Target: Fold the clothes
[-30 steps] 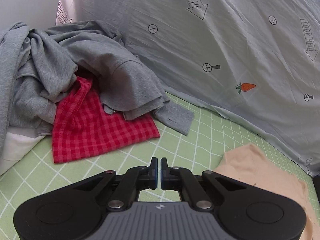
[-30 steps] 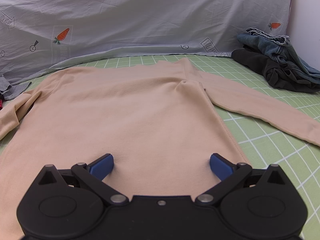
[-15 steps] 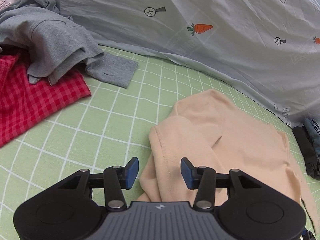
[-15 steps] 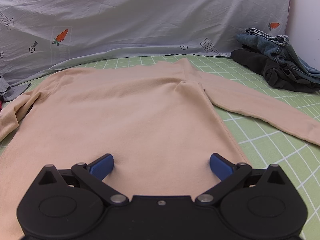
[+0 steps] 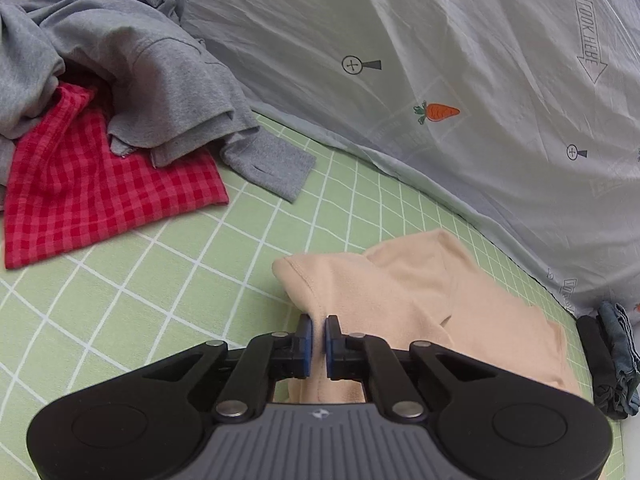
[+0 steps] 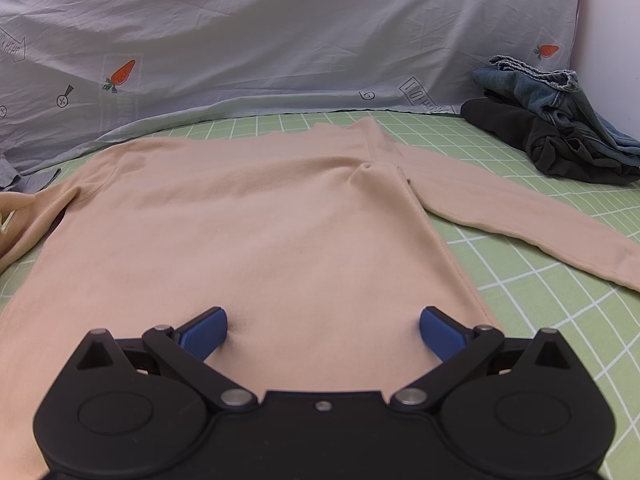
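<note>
In the left wrist view, the left tongs (image 5: 316, 338) pinch the cuff end of the beige long-sleeved top's (image 5: 404, 292) sleeve, the blue pads (image 5: 306, 340) pressed onto a fold of the fabric, which bunches up ahead of them on the green checked bed sheet (image 5: 168, 280). Further off to the left lies a red gingham garment (image 5: 92, 184) partly under a heap of grey clothes (image 5: 132, 76), with a pale grey printed quilt (image 5: 440, 60) rising behind. In the right wrist view, the right tongs (image 6: 322, 330) are spread wide over the lower body of the same beige top (image 6: 260, 216), which lies flat on the sheet with its right sleeve stretched out to the side; no fabric sits between the pads. Folded blue jeans (image 6: 544, 96) rest on a dark garment (image 6: 560, 148) at the far right.
</note>
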Available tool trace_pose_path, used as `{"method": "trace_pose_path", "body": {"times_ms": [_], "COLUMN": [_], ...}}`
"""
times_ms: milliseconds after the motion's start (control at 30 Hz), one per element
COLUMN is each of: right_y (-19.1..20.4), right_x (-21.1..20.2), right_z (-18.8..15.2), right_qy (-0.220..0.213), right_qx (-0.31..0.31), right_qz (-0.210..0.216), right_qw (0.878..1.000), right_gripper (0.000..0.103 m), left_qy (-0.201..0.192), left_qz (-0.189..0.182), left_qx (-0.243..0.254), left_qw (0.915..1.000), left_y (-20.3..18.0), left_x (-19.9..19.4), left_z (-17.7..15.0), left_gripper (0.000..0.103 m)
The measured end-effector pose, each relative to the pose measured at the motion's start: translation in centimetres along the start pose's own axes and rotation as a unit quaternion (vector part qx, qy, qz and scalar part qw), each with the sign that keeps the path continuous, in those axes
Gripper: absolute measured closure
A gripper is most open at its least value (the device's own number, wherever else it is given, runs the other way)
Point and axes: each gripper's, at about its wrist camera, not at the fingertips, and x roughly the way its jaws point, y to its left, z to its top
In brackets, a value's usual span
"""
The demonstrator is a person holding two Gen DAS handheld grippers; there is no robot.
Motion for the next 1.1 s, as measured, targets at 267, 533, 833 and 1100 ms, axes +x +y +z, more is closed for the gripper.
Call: {"method": "trace_pose_path", "body": {"times_ms": [267,533,833,1100], "right_y": [-0.1,-0.1,-0.1,-0.1], "right_x": [0.1,0.1,0.2,0.2], "right_z": [-0.1,-0.2,-0.3,-0.4], "right_qy": [-0.001,-0.002,-0.002,-0.003], "right_qx": [-0.001,-0.001,-0.001,-0.002], "right_qz": [0.001,0.000,-0.001,-0.001], "right_qw": [1.000,1.000,1.000,1.000], "right_gripper": [0.000,0.000,0.000,0.000], "left_qy": [-0.094,-0.071,-0.040,-0.015], "left_qz": [0.116,0.218,0.254,0.309], "left_qx": [-0.020,-0.076,-0.094,-0.160], "left_qw": [0.9886,0.9704,0.9619,0.9373], "left_y": [3.1,7.0,8.1,11.3], "left_x": [-5.6,-8.2,-9.0,-9.7], "left_z": [0.5,-1.6,-3.2,-3.5], "left_gripper": [0.097,0.095,0.071,0.066]}}
